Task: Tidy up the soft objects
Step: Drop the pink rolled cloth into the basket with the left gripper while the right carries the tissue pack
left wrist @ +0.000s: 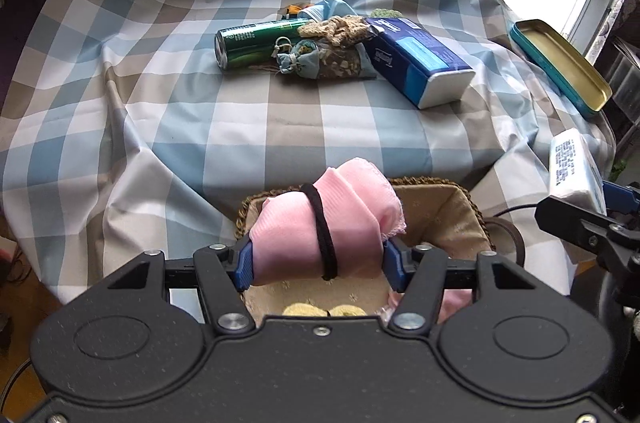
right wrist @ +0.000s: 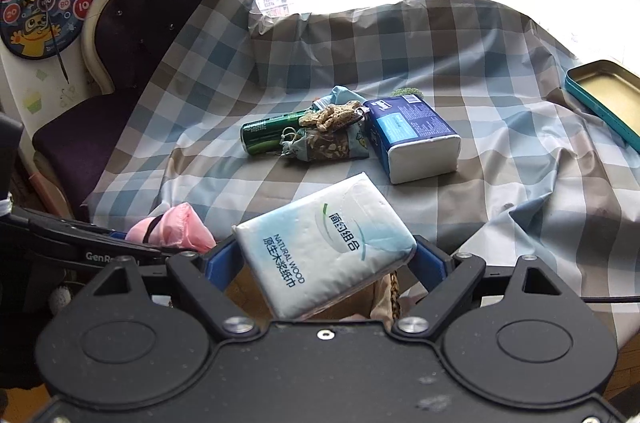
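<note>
Pink cloth roll (left wrist: 320,223), bound by a black hair band (left wrist: 325,235), sits pinched between my left gripper's (left wrist: 318,259) narrowed jaws, just above the lined basket (left wrist: 452,219). I'd lower it well inside before letting go. My right gripper (right wrist: 326,263), jaws wide, clamps a white tissue pack (right wrist: 326,247), slightly tilted, soft and squashable.

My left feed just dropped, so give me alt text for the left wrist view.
The left hand-held gripper is shut on a rolled pink cloth bound with a black hair tie, above a fabric-lined wicker basket. Beyond, on the checked tablecloth, lie a green can, small fabric pouches and a blue tissue pack.
</note>
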A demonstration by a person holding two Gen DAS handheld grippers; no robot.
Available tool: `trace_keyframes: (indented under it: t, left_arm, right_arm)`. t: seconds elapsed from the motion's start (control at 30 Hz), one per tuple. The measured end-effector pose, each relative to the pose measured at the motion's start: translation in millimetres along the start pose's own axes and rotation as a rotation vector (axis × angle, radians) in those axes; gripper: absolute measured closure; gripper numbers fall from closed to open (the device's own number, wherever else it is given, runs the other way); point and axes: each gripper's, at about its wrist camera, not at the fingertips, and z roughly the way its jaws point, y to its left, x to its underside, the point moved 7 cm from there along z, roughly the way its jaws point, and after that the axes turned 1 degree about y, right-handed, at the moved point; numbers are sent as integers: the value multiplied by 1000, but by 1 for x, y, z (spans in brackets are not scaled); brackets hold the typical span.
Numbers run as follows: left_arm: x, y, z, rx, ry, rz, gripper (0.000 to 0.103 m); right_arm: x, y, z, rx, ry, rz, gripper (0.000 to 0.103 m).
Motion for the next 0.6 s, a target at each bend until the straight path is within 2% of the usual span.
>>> trace_keyframes:
  t: [0.27,0.4,0.6]
  left_arm:
    - [33,-17,-6,46,65,-10,46]
    - [49,-24,-1,75,115,-15,46]
    - [69,-26,12,108,196,-31,46]
  right_arm:
    - [35,-3,-33,-41,63,44,15]
    - [54,-12,-28,-64,148,119,15]
    - [79,-22,-22,-43,239,165,15]
